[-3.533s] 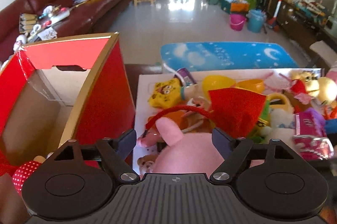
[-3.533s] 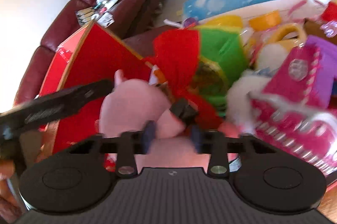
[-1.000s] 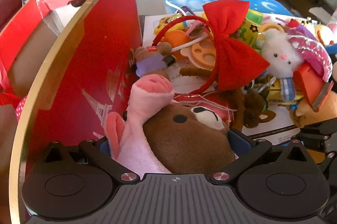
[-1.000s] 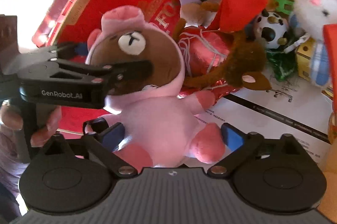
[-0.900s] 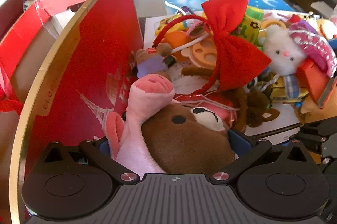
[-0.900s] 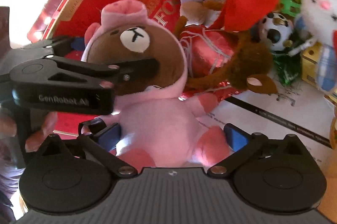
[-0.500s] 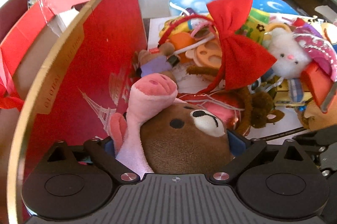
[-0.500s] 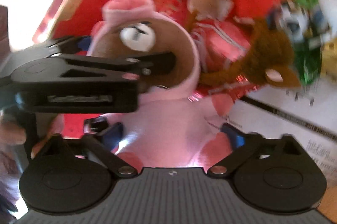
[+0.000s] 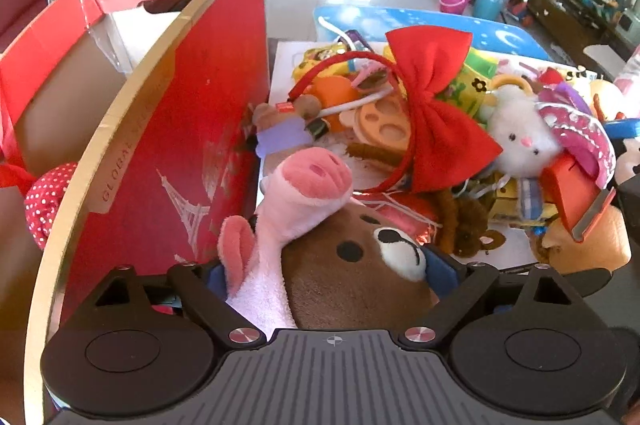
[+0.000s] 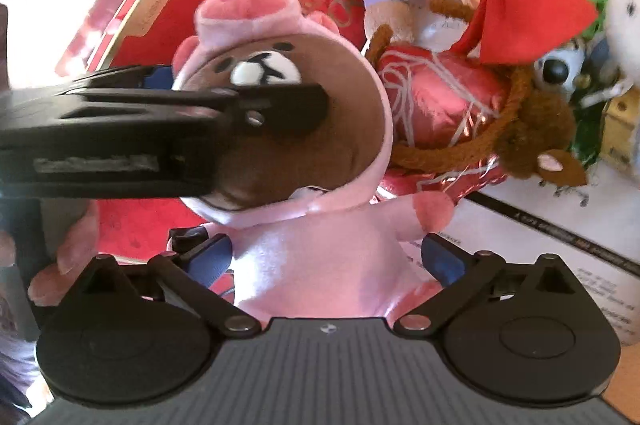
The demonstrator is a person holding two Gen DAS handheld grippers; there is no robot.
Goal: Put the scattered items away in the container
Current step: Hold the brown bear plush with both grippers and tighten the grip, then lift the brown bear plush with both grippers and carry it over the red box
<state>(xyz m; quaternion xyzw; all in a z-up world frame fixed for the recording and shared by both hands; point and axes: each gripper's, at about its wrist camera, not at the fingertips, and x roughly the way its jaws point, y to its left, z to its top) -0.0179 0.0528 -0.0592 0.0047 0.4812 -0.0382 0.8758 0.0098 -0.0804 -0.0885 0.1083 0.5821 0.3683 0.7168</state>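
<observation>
Toys are being shown heaped on a white sheet (image 9: 508, 245) beside a tall red box (image 9: 192, 129), with a glossy floor and cluttered shelves lying behind; the box is standing open at the top, its inside seen past the gold-edged wall, a red dotted cloth (image 9: 48, 197) lying within; the bear (image 9: 356, 277), brown-faced in a pink pig suit, is being held just outside the box wall, close against it, above the sheet; its head is being pinched by the left gripper (image 9: 332, 273), the blue pads pressed into either side of the face; in the right wrist view that gripper (image 10: 256, 105) is seen reaching in from the left across the muzzle; the pink body (image 10: 320, 257) is being clamped by the right gripper (image 10: 328, 257), fingers closed on the flanks; a red bow (image 9: 436, 113) on a hairband is lying over the pile behind the bear, with a white bunny (image 9: 520, 141) to its right and a small brown bear (image 9: 280, 129) beside the box
</observation>
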